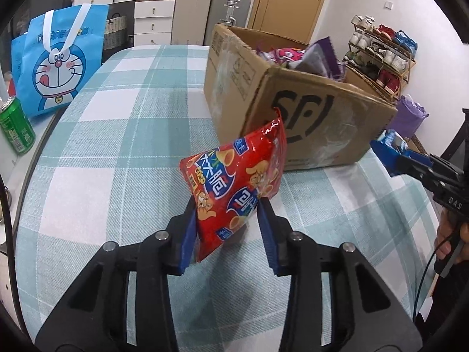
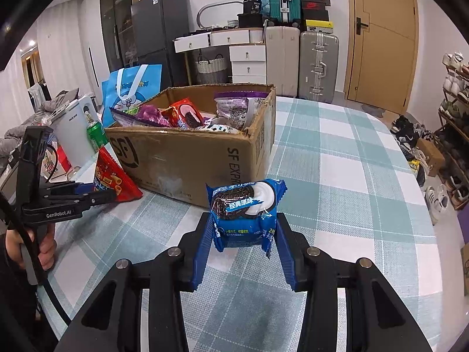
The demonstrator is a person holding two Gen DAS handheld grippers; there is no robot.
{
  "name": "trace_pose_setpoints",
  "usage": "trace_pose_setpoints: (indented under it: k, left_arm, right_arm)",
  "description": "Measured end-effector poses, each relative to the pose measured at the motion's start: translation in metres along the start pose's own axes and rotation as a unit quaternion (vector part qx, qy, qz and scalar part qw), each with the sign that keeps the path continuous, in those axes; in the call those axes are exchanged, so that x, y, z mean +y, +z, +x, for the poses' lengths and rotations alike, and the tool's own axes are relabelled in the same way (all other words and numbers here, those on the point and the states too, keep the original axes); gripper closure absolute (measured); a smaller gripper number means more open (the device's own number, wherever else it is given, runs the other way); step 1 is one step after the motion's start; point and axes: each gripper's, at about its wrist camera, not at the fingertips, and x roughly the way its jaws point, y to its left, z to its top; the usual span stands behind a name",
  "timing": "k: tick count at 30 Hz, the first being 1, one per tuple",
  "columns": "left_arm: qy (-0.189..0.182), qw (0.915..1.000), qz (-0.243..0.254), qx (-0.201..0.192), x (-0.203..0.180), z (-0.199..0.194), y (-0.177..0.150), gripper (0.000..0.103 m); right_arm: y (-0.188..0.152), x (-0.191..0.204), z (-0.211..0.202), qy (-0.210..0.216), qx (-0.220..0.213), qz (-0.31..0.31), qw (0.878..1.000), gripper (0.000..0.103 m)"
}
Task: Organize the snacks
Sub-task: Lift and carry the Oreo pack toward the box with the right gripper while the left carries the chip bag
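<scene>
My left gripper (image 1: pixel 227 205) is shut on a red snack bag (image 1: pixel 234 187) and holds it above the checked tablecloth, just in front of the cardboard box (image 1: pixel 316 120). The bag (image 2: pixel 112 180) and the left gripper (image 2: pixel 96 195) also show in the right wrist view. My right gripper (image 2: pixel 243 220) is shut on a blue Oreo pack (image 2: pixel 244 211), held above the table near the box's (image 2: pixel 187 158) front corner. The right gripper (image 1: pixel 410 161) with the pack (image 1: pixel 391 143) shows in the left wrist view. The box holds several snack packs (image 2: pixel 187 114).
A blue Doraemon bag (image 1: pixel 58 67) and a green can (image 1: pixel 16 126) stand at the table's left edge. The checked tablecloth (image 2: pixel 351 176) covers the table. Suitcases (image 2: pixel 318 64), drawers and a shoe rack (image 1: pixel 381 55) stand around the room.
</scene>
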Motion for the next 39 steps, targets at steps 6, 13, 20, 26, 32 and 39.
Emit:
trace_pose_setpoints:
  k: [6, 13, 20, 26, 32, 39]
  left_arm:
    - [-0.014, 0.9997, 0.017, -0.004, -0.013, -0.006, -0.004, 0.067]
    - [-0.024, 0.999, 0.037, -0.008, -0.025, -0.012, -0.005, 0.069]
    - [-0.007, 0.9991, 0.042, 0.007, -0.03, -0.003, -0.005, 0.047]
    - [0.007, 0.999, 0.043, -0.005, -0.033, 0.005, 0.006, 0.019]
    - [-0.015, 0.999, 0.04, 0.013, -0.036, 0.021, 0.012, 0.043]
    - [-0.03, 0.9984, 0.046, 0.007, -0.038, 0.014, 0.007, 0.052]
  right_arm:
    - [0.001, -0.002, -0.003, 0.001, -0.005, 0.002, 1.0, 0.061]
    - [0.002, -0.003, -0.006, 0.001, -0.009, 0.002, 1.0, 0.061]
    - [0.002, -0.001, -0.005, 0.002, -0.007, 0.0, 1.0, 0.061]
    - [0.002, -0.001, -0.005, 0.0, -0.004, -0.001, 1.0, 0.061]
    - [0.001, -0.002, -0.002, -0.001, -0.001, -0.001, 1.0, 0.061]
    - [0.002, -0.003, -0.006, -0.001, -0.009, 0.0, 1.0, 0.061]
